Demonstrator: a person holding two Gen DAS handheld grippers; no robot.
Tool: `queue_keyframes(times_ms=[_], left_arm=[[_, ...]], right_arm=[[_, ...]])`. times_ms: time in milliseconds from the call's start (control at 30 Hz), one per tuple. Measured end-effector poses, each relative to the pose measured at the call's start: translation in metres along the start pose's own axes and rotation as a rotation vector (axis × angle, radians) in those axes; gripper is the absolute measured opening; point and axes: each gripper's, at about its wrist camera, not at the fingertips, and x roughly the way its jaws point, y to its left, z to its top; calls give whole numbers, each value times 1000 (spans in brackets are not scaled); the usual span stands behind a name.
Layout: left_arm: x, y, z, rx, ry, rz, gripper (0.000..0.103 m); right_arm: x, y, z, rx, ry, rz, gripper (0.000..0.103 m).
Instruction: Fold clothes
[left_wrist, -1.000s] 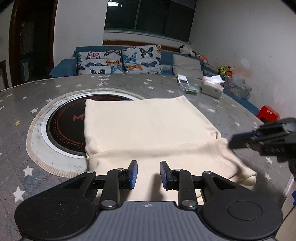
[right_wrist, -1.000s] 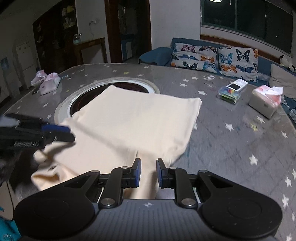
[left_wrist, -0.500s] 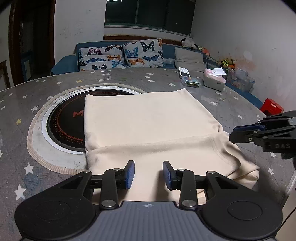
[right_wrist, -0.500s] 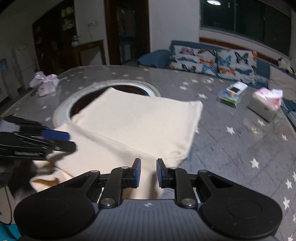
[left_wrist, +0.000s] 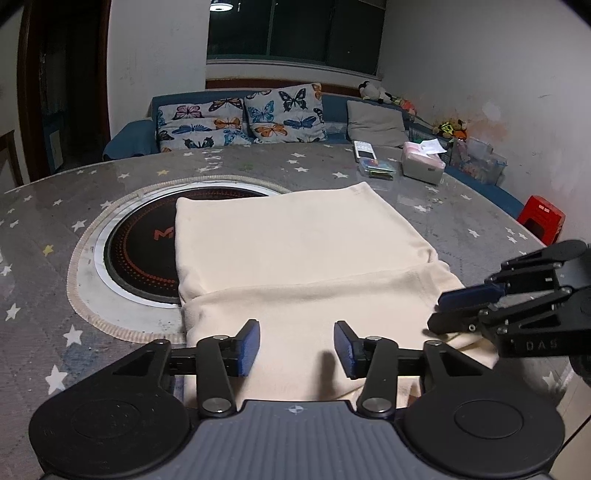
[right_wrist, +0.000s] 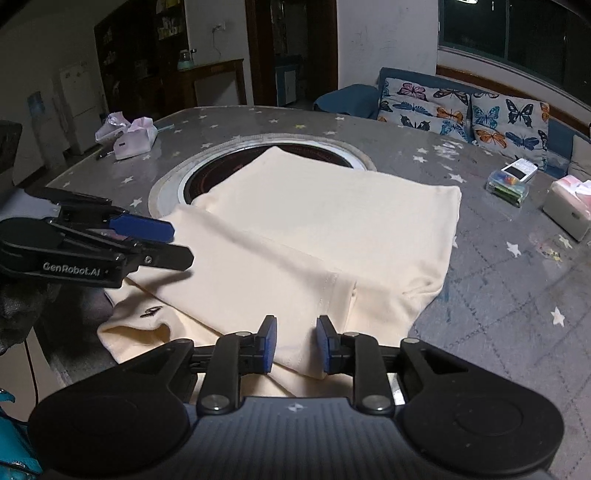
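Left gripper (left_wrist: 296, 347): jaws opening, blue pads clear of the cloth beneath. Right gripper (right_wrist: 294, 343): jaws opening, narrower gap, nothing pinched. Both hover over the near edge of the folded cream fabric garment (left_wrist: 295, 251), which lies flat on the grey star-patterned round table (left_wrist: 44, 221), partly covering its black circular inset hob (left_wrist: 144, 251).

"GenRobot.AI" stood in white on the left gripper (right_wrist: 177, 243)'s side; the right gripper (left_wrist: 439, 314)'s side showed only "DAS".
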Motion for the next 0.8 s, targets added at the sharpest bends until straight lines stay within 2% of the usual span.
queue_keyframes(times_ms=[167, 333, 400, 500, 800], left_arm=[[-15, -3, -4, 34, -18, -11, 55], [-40, -6, -18, 101, -30, -57, 59], [-49, -7, -26, 138, -36, -65, 62], [-61, -10, -38, 192, -43, -78, 66], [-63, -27, -60, 370, -70, -69, 66]], right_arm=[[-11, 3, 0, -12, -17, -10, 24], [-25, 7, -1, -35, -27, -19, 25], [-32, 10, -2, -49, -31, -21, 33], [-41, 14, -6, -75, -30, -21, 35], [-58, 24, -25, -135, 2, -29, 40]])
